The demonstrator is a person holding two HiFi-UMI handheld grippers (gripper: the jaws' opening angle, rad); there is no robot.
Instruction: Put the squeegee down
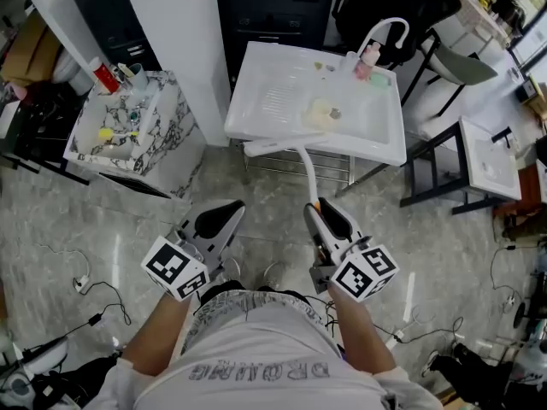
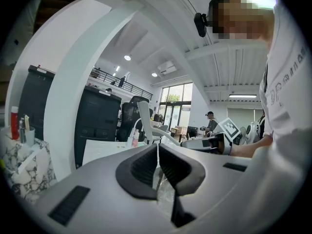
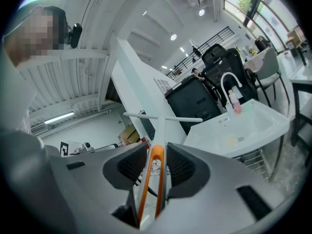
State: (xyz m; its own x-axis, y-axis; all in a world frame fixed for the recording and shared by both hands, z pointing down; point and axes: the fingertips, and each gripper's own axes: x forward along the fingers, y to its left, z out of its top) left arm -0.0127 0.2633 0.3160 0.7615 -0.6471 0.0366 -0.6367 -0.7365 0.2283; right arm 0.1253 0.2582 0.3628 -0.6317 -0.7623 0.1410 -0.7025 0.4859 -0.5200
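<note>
My right gripper (image 1: 330, 218) is shut on the squeegee (image 1: 305, 171). Its white shaft rises from the jaws to a white T-shaped blade (image 1: 271, 148), which hangs in the air just in front of the white sink's (image 1: 256, 75) near edge. In the right gripper view the orange loop handle (image 3: 155, 177) sits clamped between the dark pads, the blade (image 3: 163, 117) beyond, the sink (image 3: 253, 123) to the right. My left gripper (image 1: 219, 218) hangs over the floor, left of the squeegee; its jaws (image 2: 157, 152) meet with nothing between them.
A marble-patterned cabinet (image 1: 175, 139) with bottles and brushes stands to the left of the sink. A pink bottle (image 1: 370, 56) sits by the faucet. A wire rack (image 1: 295, 167) is under the sink, a small white table (image 1: 487, 167) at right, and cables (image 1: 85, 282) on the floor.
</note>
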